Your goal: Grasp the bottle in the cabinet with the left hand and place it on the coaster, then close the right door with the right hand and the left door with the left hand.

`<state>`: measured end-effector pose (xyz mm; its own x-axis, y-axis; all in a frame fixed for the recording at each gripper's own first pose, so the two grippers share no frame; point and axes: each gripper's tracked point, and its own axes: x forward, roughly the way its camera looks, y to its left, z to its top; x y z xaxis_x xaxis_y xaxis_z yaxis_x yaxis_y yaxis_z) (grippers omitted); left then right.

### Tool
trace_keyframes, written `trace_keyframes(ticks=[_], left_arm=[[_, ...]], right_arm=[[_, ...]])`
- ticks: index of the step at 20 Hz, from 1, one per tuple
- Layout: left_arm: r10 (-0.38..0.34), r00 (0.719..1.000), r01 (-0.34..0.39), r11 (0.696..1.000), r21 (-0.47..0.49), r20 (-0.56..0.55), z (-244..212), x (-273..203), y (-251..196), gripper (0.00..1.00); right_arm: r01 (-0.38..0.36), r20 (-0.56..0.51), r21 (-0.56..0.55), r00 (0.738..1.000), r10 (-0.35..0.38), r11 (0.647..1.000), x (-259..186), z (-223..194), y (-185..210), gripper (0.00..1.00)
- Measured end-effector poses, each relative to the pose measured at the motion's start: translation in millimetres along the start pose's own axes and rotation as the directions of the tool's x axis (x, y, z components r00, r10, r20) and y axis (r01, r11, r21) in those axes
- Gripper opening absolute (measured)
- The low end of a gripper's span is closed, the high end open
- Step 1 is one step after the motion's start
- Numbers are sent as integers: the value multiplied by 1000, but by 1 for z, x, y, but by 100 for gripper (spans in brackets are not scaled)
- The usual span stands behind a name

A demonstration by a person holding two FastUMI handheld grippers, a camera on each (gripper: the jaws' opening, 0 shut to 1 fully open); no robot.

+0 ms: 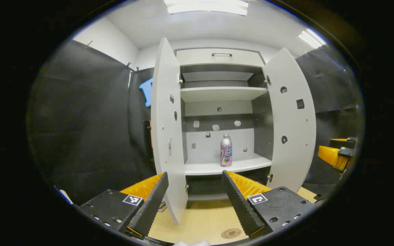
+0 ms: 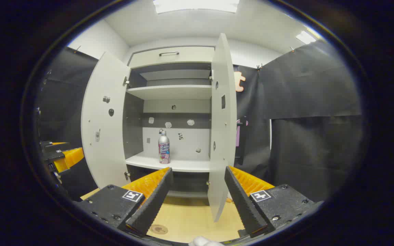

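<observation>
A silver bottle (image 1: 226,150) with a pink label stands upright on the lower shelf (image 1: 227,166) of a white cabinet; the right gripper view has the same bottle (image 2: 164,147). Both doors stand open: the left door (image 1: 167,130) and the right door (image 1: 291,119), seen again as left door (image 2: 104,119) and right door (image 2: 221,119). A round cork coaster (image 1: 231,233) lies on the wooden table in front, also as coaster (image 2: 158,229). My left gripper (image 1: 195,179) is open, well short of the cabinet. My right gripper (image 2: 198,174) is open too, near the right door's edge.
An upper shelf (image 1: 222,93) and a top drawer with a handle (image 1: 221,54) belong to the cabinet. The wooden tabletop (image 1: 204,218) stretches in front. The right gripper (image 1: 337,153) shows at the far right edge, the left gripper (image 2: 60,155) at the far left.
</observation>
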<state>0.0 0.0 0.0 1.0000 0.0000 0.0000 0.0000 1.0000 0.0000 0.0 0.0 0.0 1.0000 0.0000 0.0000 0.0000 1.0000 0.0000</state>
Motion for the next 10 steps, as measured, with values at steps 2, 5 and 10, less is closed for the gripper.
trace_keyframes(ticks=[2,5,10], left_arm=[[6,1000,-6,1000,-6,0,0,0,2,96],[14,1000,-14,1000,-4,-9,1,1,5,100],[33,999,-33,999,-2,0,5,0,7,96]], right_arm=[[-12,-5,7,1000,12,1000,5,1,6,99],[-26,-11,17,1000,26,1000,12,1,9,99],[-22,-18,18,1000,23,1000,20,-3,7,100]])
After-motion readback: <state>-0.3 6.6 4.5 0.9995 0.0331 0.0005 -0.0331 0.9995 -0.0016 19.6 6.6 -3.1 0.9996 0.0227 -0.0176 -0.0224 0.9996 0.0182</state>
